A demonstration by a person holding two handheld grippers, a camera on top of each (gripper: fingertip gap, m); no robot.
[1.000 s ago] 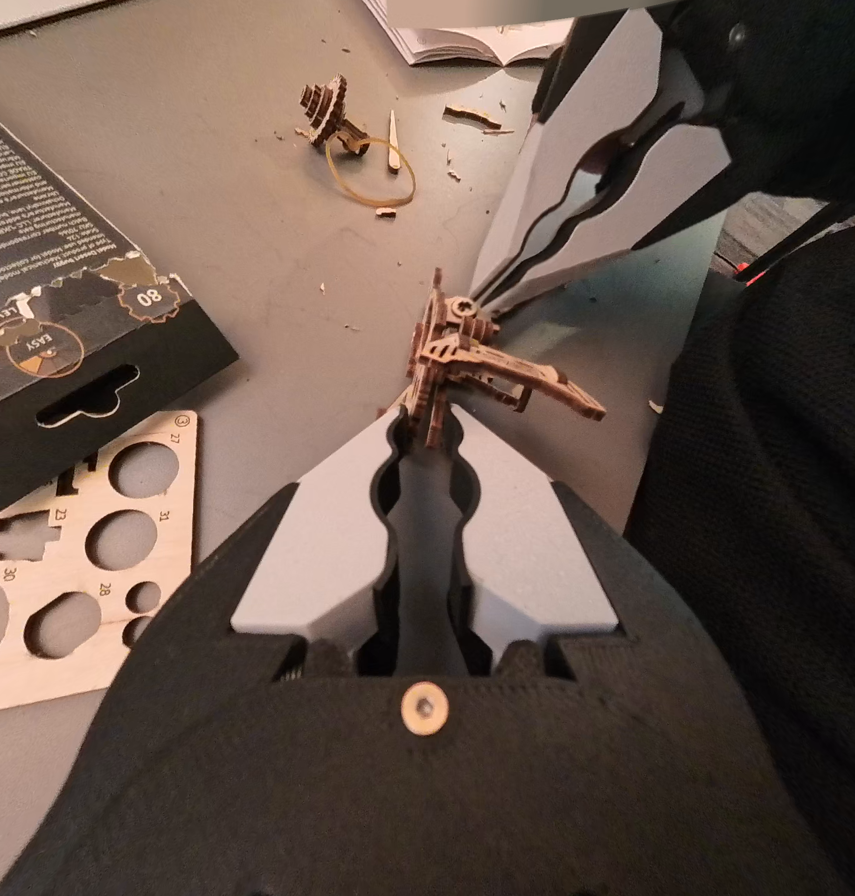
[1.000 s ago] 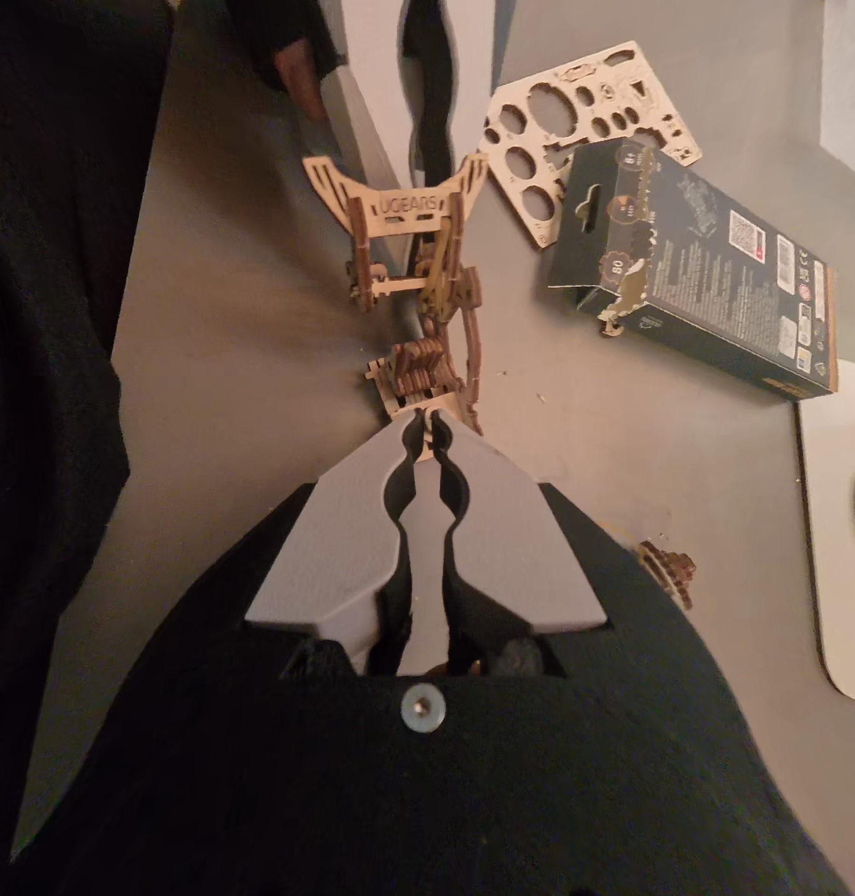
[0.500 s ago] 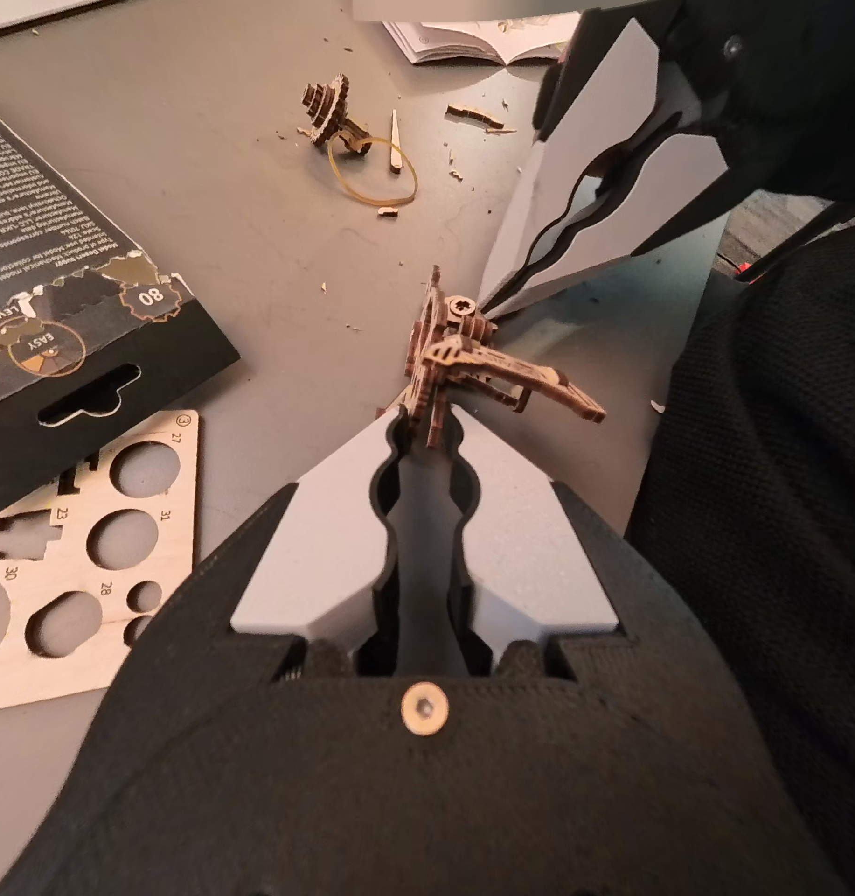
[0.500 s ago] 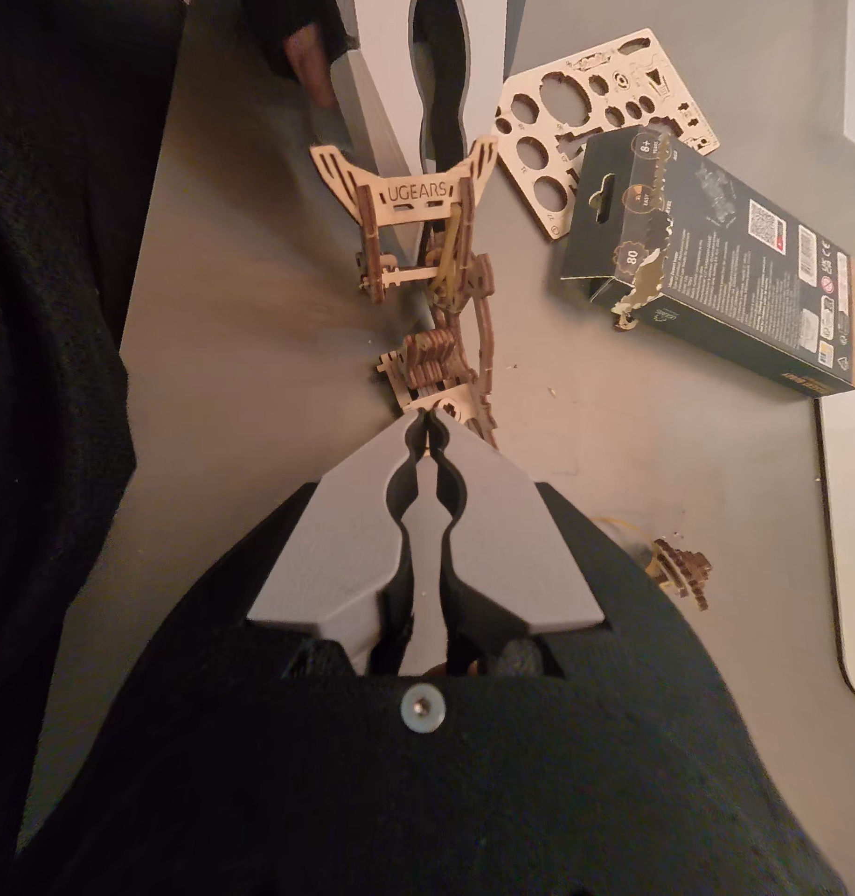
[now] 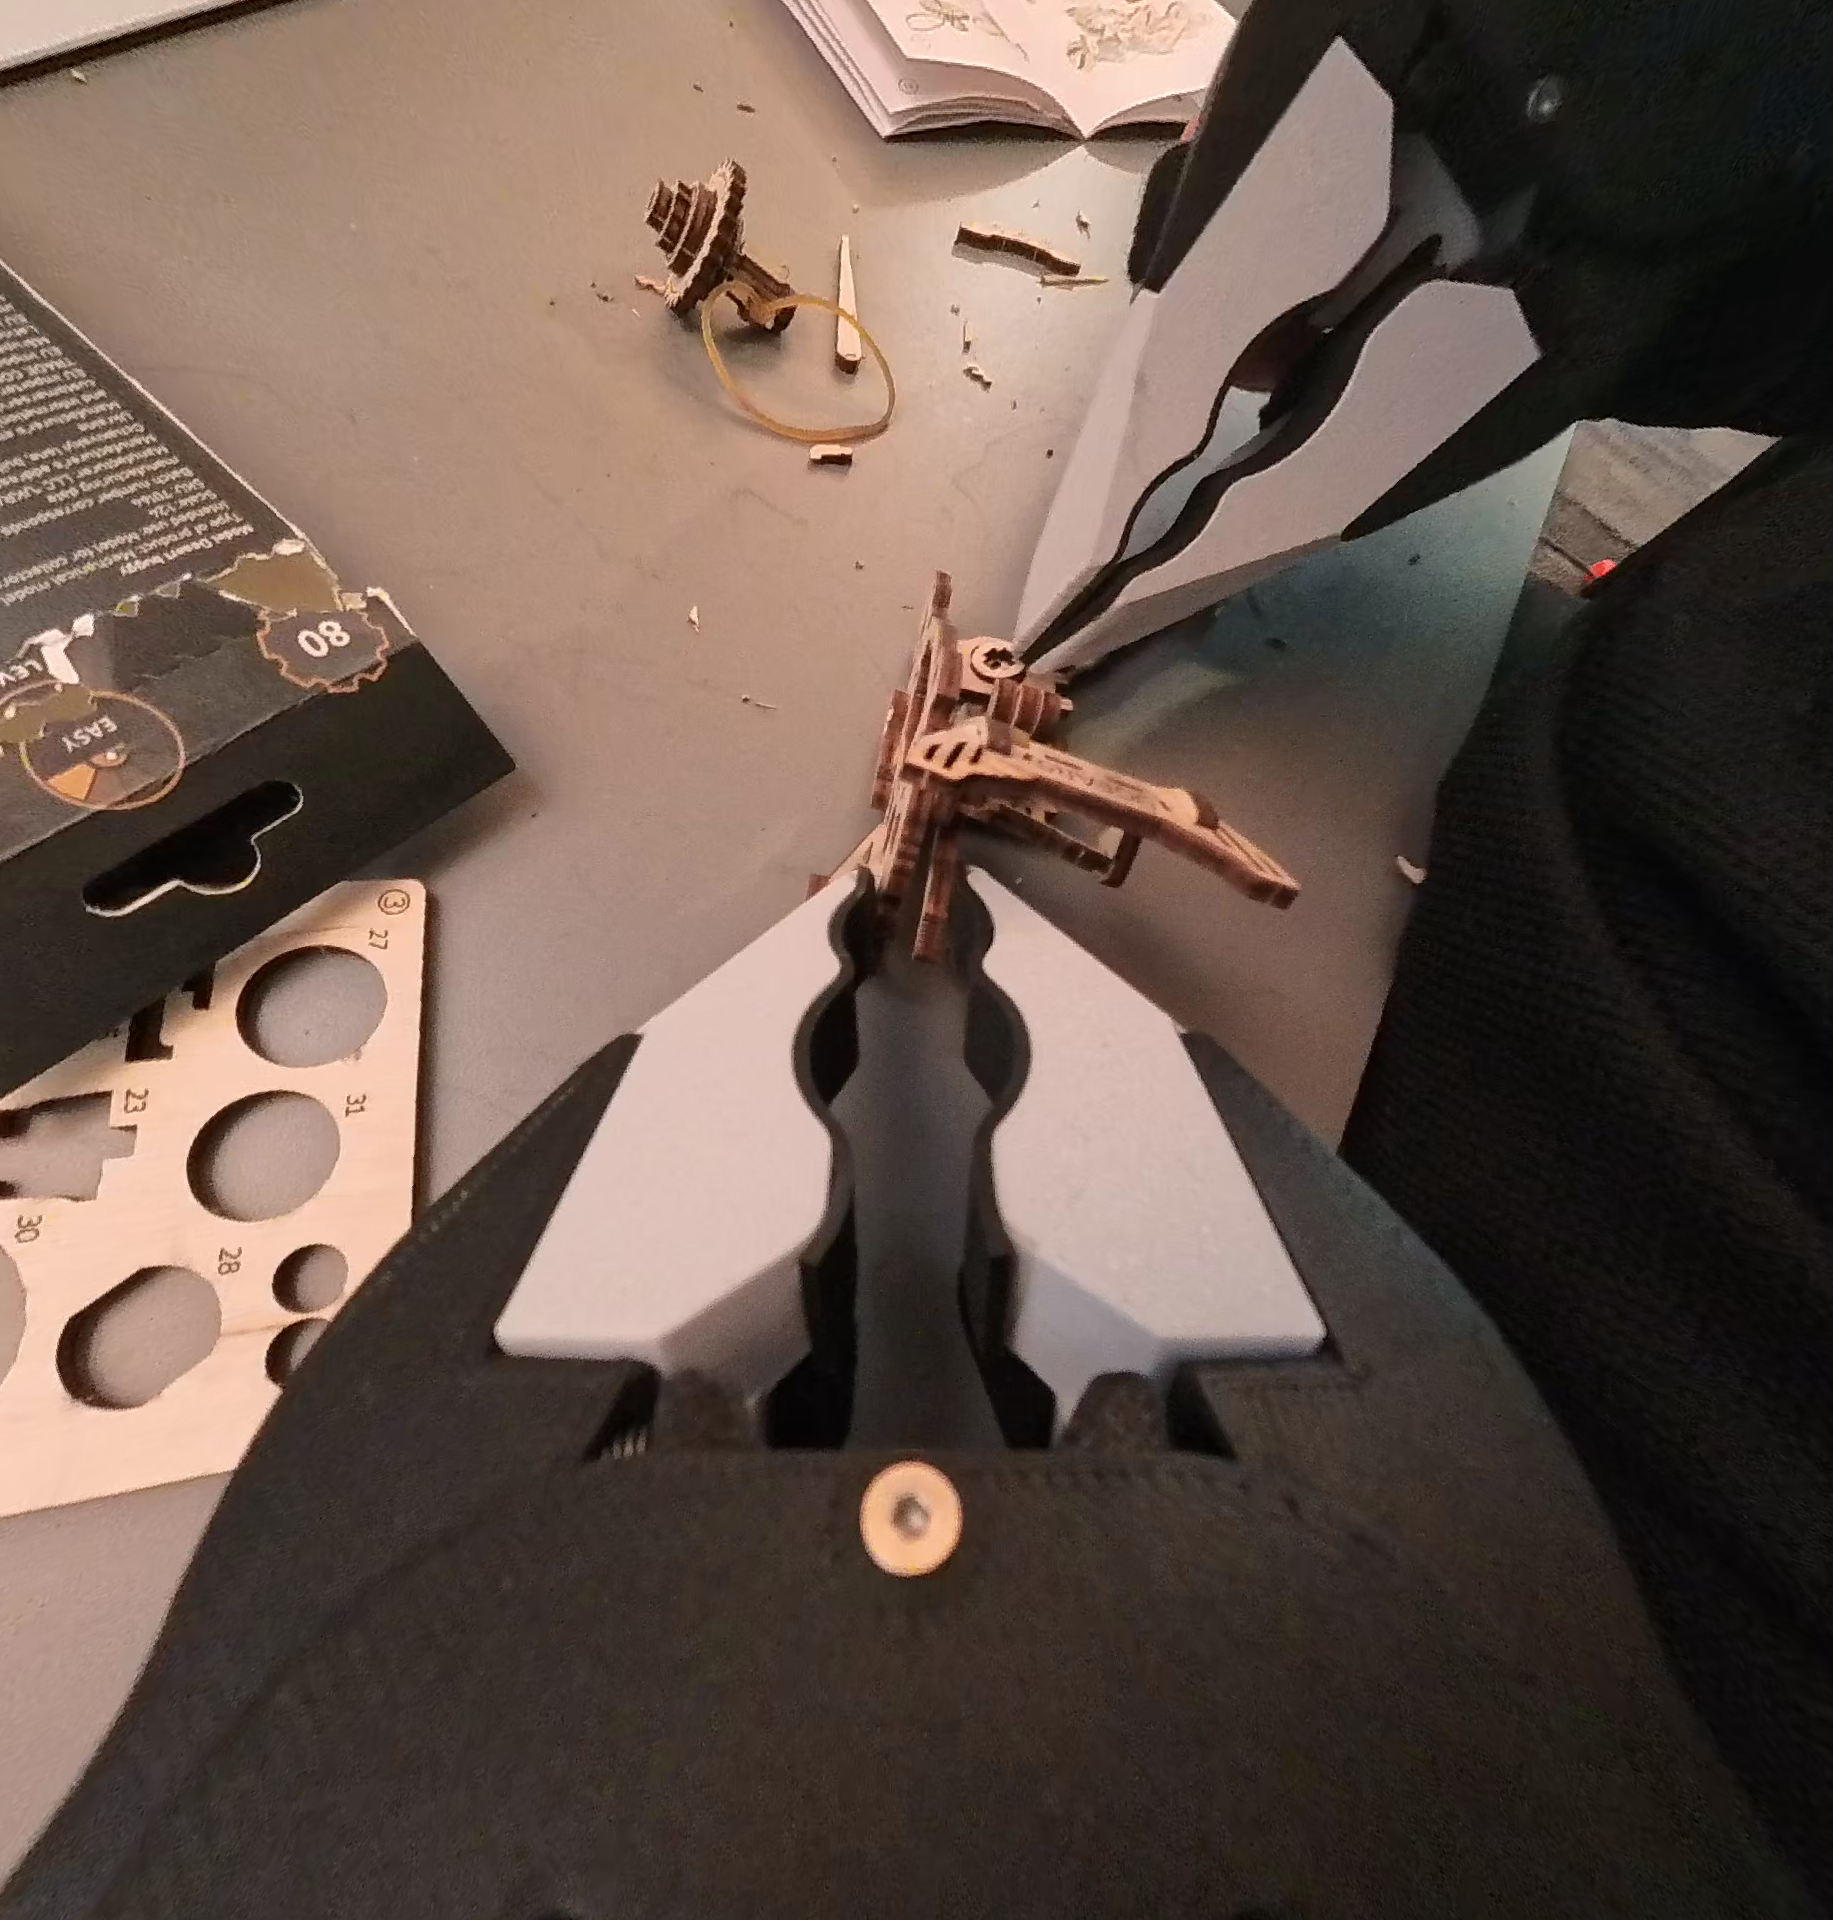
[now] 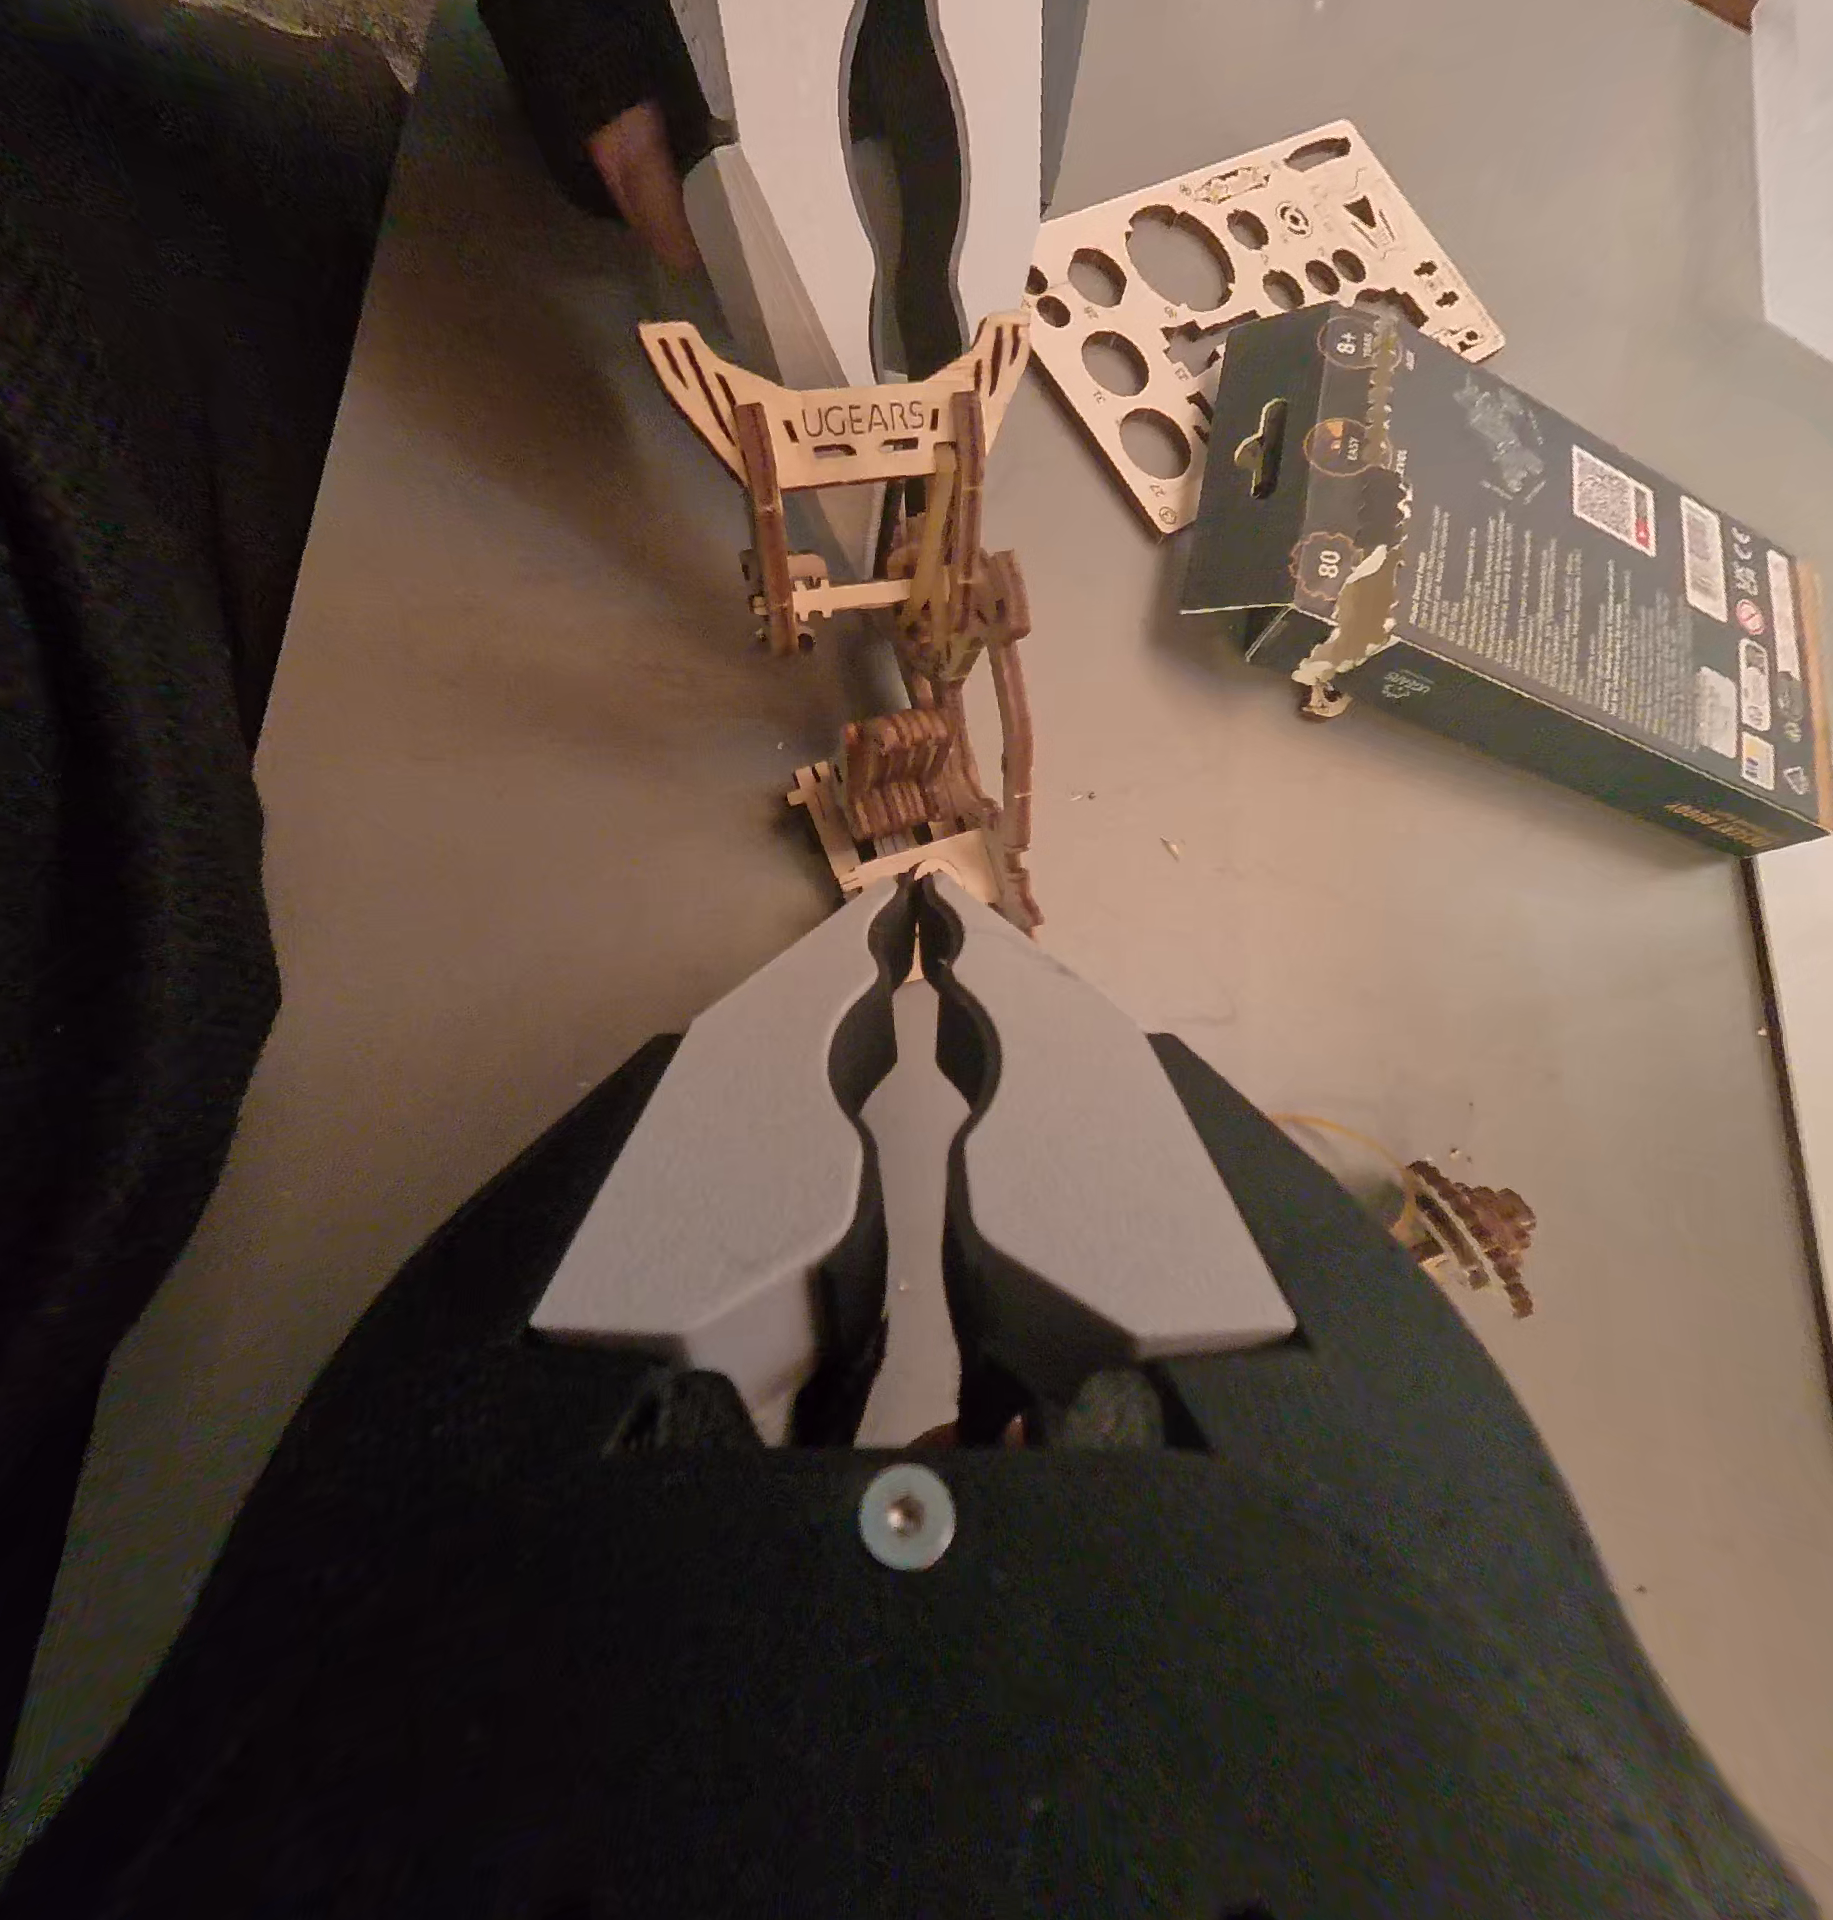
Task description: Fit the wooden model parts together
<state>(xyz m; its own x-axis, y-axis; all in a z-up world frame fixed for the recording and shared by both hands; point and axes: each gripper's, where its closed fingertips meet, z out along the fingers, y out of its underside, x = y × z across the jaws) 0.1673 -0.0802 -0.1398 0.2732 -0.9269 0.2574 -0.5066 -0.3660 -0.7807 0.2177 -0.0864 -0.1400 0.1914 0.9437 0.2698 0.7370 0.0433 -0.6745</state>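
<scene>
A half-built wooden model (image 5: 953, 790) of brown and pale plywood is held above the grey table (image 5: 538, 499) between both grippers. My left gripper (image 5: 912, 909) is shut on its near end, and a pale arm of the model sticks out to the right. My right gripper (image 5: 1026, 649) comes in from the upper right, its tips closed on a small part at the model's far end. In the right wrist view the right gripper (image 6: 917, 899) pinches the model (image 6: 891, 623) at a pale plate, with the left gripper's fingers (image 6: 787, 156) behind the model's winged end.
A loose gear piece (image 5: 699, 239) and a rubber band (image 5: 798, 364) lie farther back, with wood scraps around. A dark box (image 5: 164, 623) and a punched plywood sheet (image 5: 164, 1195) lie on the left, and a booklet (image 5: 1016, 62) at the far edge. A person's dark clothing (image 5: 1670, 1039) fills the right. Across from one pair of fingers to the other is roughly 6 cm.
Both grippers keep their hold on the model. The held model and both grippers have shifted only slightly over the table.
</scene>
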